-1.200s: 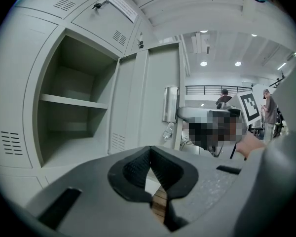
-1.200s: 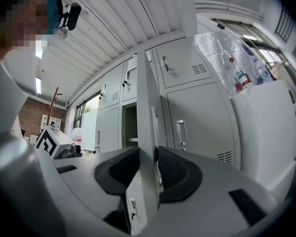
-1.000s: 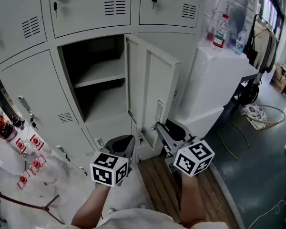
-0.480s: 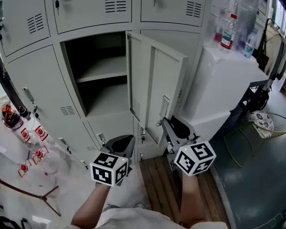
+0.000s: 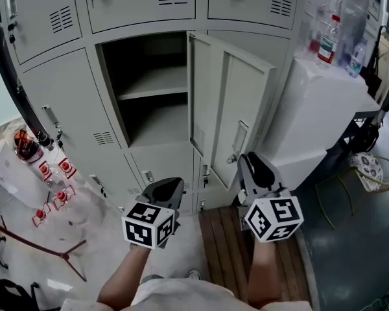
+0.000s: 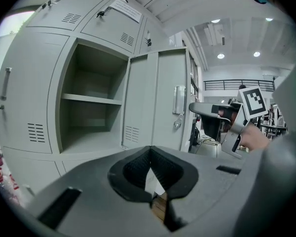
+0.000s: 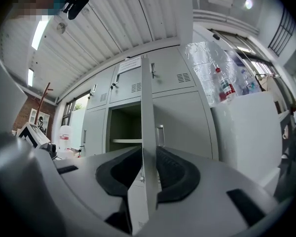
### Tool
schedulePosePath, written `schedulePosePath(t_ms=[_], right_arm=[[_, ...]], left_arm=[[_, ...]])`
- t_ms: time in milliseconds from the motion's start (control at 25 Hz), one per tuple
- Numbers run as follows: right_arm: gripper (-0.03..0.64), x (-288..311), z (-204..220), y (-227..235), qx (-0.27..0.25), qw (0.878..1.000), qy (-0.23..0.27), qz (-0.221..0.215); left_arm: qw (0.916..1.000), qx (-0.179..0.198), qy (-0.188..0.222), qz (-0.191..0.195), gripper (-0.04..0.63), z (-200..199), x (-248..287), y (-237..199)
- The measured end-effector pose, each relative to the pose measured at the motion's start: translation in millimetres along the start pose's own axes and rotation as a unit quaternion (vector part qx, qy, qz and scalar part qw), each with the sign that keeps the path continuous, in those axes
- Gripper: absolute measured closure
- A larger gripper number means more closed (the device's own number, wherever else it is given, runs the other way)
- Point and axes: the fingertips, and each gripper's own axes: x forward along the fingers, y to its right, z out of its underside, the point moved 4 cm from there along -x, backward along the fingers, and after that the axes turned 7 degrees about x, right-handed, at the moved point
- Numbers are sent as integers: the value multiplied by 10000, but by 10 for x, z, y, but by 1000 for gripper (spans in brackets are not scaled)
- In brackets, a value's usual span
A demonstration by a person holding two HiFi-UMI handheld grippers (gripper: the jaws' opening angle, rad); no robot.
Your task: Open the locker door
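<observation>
While the right gripper (image 7: 148, 164) has just been closing, its jaws pinch the thin edge of the door (image 7: 147, 107), which runs straight up between them. Past that gripper, on its left, the locker (image 5: 162, 127) stands wide open with a shelf (image 5: 157, 83) inside. Beside it, the left gripper (image 6: 149, 152) is squeezed together on nothing, apart from the door.

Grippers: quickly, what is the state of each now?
Left gripper: closed, empty.
Right gripper: jaws have just been closing, now gripping the locker door by its edge.
</observation>
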Motion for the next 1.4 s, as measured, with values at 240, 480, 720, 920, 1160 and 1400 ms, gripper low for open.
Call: schedulePosePath(t_ms=[240, 480, 720, 920, 1160, 1400], right_arm=[[529, -114, 19, -190, -33, 9999, 26, 113], [529, -119, 206, -629, -49, 9997, -231, -64], [543, -67, 410, -1248, -86, 9980, -474, -417], [556, -52, 530, -1697, -111, 9961, -605, -627], [582, -53, 682, -2180, -121, 9936, -773, -813], [612, -108, 838, -2510, -202, 9917, -920, -876]], left_arm=[[9999, -6, 53, 96, 589, 12, -136, -50], [9999, 25, 124, 53, 589, 34, -378, -155], [9996, -61, 217, -152, 589, 88, -730, -378], [9990, -79, 245, -353, 589, 144, -1067, -555], [9979, -204, 237, -569, 589, 275, -1474, -778], [9973, -270, 267, -633, 589, 411, -1757, -914]])
